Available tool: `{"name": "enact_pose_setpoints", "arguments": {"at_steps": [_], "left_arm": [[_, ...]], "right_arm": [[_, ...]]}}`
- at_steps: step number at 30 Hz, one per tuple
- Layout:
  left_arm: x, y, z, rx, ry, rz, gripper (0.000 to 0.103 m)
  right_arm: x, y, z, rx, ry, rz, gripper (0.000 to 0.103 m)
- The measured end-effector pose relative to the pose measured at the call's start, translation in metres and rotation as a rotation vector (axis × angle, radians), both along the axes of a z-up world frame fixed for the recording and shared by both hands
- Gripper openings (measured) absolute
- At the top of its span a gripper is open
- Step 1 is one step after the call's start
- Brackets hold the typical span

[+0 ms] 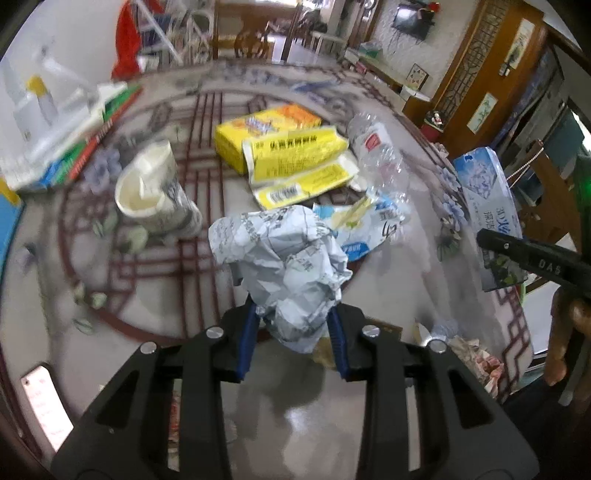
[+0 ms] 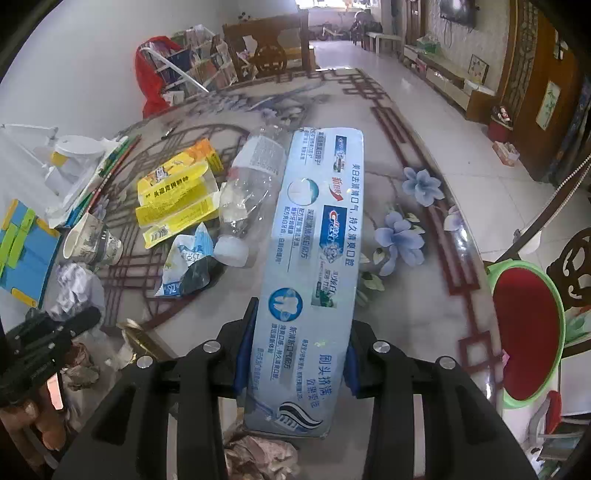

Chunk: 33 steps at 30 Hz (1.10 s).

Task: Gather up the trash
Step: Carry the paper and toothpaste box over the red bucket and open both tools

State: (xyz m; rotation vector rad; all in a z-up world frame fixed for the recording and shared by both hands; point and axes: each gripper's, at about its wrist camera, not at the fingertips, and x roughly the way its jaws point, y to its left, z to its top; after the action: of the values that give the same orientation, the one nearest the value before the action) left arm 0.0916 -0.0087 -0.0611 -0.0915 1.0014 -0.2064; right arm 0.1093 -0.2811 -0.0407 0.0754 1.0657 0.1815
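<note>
Your L gripper [image 1: 293, 328] is clamped on the crumpled paper [image 1: 284, 266]; R gripper [image 2: 295, 354] is gripping the toothpaste box [image 2: 314, 258] lengthwise betw. its pads.

Home living room; wall television [image 1: 412, 18]; carved wooden chair [image 2: 271, 55]

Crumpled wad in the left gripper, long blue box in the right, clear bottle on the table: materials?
Crumpled wad: looks like thin printed paper, matte, with sharp creases and faint text. Long blue box: probably coated cardboard, with flat panels, crisp edges and a slight sheen. Clear bottle: thin transparent plastic, glossy; dented, and the table shows through it.
</note>
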Motion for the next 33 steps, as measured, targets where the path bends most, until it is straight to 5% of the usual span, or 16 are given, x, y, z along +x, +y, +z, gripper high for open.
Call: {"name": "enact_pose_setpoints", "arguments": {"at_steps": [9, 19, 33], "left_arm": [[0.003, -0.015, 0.042, -0.032, -0.097, -0.061, 0.033], [0.017, -0.151, 0.044, -0.074, -0.074, -0.307, 0.033], [0.040, -0.326, 0.036, -0.150, 0.008, -0.567, 0.033]], "right_arm": [[-0.005, -0.027, 0.010, 0.013, -0.039, -0.037, 0.037], [-0.019, -0.104, 0.024, 0.037, -0.072, -0.183, 0.037], [-0.065, -0.278, 0.030, 0.127, -0.099, -0.552, 0.037]]}}
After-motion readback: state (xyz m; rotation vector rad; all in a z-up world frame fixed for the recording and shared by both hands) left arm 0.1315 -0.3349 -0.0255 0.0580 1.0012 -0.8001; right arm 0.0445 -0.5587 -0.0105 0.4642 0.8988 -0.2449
